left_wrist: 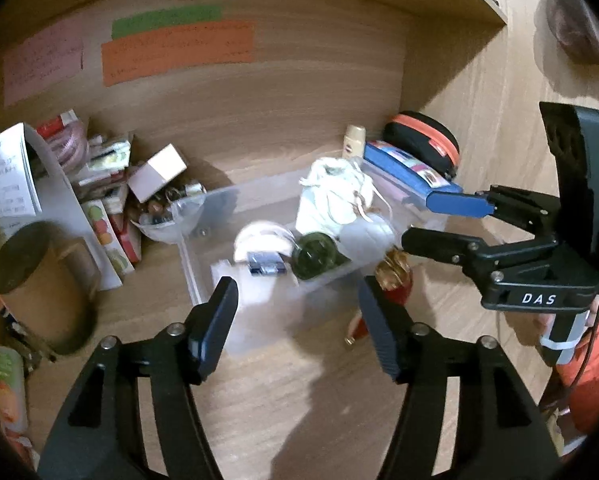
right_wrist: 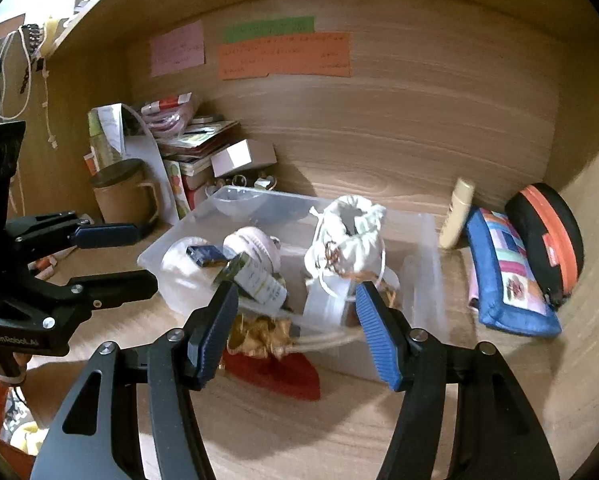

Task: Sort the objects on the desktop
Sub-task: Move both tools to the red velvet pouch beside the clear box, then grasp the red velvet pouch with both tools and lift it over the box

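A clear plastic bin (left_wrist: pixel 195 276) (right_wrist: pixel 423 276) sits on the wooden desk. It holds a white drawstring pouch (left_wrist: pixel 335 194) (right_wrist: pixel 349 240), a green glass bottle (left_wrist: pixel 315 254) (right_wrist: pixel 255 276), a pink-white roll (left_wrist: pixel 261 238) (right_wrist: pixel 255 244) and a small dark blue item (left_wrist: pixel 265 266) (right_wrist: pixel 205 256). A red pouch with a gold top (left_wrist: pixel 393 278) (right_wrist: pixel 275 364) lies on the desk just outside the bin. My left gripper (left_wrist: pixel 297 320) (right_wrist: pixel 111 256) is open and empty before the bin. My right gripper (right_wrist: pixel 295 330) (left_wrist: pixel 435 224) is open and empty above the red pouch.
A brown mug (left_wrist: pixel 39 284) (right_wrist: pixel 125 192), stacked booklets and a small box (left_wrist: pixel 157 172) (right_wrist: pixel 243 156) crowd the left. A blue patchwork pouch (right_wrist: pixel 507 276) (left_wrist: pixel 411 172), a black-orange case (right_wrist: pixel 547 232) (left_wrist: pixel 423 136) and a beige tube (right_wrist: pixel 457 212) (left_wrist: pixel 353 140) stand right.
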Demonstrator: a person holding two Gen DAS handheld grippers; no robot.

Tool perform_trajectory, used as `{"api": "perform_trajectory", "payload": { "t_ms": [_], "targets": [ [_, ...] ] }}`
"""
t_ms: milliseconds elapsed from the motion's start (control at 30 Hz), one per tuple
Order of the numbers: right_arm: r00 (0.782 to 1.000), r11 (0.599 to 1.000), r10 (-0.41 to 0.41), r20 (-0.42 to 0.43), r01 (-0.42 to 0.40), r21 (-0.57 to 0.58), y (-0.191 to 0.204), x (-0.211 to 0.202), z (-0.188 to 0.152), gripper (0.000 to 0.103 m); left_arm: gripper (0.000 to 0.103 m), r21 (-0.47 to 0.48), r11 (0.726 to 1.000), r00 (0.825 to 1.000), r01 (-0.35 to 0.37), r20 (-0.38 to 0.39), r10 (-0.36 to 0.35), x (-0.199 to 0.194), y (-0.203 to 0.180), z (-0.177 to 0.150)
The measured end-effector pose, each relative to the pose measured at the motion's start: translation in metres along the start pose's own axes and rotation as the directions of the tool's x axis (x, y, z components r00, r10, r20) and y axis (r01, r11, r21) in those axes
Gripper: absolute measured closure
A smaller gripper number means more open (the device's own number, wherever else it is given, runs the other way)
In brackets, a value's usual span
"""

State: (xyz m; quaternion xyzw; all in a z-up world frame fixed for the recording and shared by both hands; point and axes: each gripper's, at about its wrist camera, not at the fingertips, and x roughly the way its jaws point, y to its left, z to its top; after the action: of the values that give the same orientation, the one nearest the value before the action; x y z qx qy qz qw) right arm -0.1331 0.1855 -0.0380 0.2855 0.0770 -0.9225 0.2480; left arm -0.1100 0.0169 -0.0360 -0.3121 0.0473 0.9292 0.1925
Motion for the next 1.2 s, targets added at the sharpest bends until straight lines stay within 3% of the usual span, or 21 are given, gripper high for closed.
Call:
{"api": "perform_trajectory", "payload": {
  "t_ms": [400,600,867,967,1033,1200],
  "targets": [
    [0.991,0.994,0.047,-0.127,-0.059,-0.093,0.008,0.011,-0.045,0.046,0.04,-0.005,0.996,0.986,0.085,-0.141,-0.085,0.037,-0.028,-0.04],
    [0.98,0.994,0.079,-0.18,-0.091,-0.061,-0.008,0.027,-0.053,0.047,0.055,0.009,0.989,0.97,0.146,-0.196,-0.141,0.059,-0.036,-0.038],
    [0.965,0.984,0.129,-0.228,-0.154,-0.094,-0.013,0.045,-0.05,0.062,0.058,0.007,0.991,0.967,0.135,-0.219,-0.13,0.08,-0.038,-0.031],
    [0.961,0.98,0.137,-0.241,-0.166,-0.106,-0.012,0.052,-0.05,0.067,0.067,-0.004,0.99,0.967,0.14,-0.214,-0.138,0.082,-0.04,-0.028],
    [0.958,0.979,0.145,-0.246,-0.176,-0.107,-0.012,0.054,-0.05,0.076,0.069,0.001,0.991,0.969,0.136,-0.21,-0.132,0.082,-0.043,-0.026],
    [0.966,0.979,0.14,-0.218,-0.168,-0.116,-0.012,0.05,-0.05,0.081,0.077,0.001,0.993,0.971,0.118,-0.207,-0.115,0.085,-0.045,-0.022]
  ]
}}
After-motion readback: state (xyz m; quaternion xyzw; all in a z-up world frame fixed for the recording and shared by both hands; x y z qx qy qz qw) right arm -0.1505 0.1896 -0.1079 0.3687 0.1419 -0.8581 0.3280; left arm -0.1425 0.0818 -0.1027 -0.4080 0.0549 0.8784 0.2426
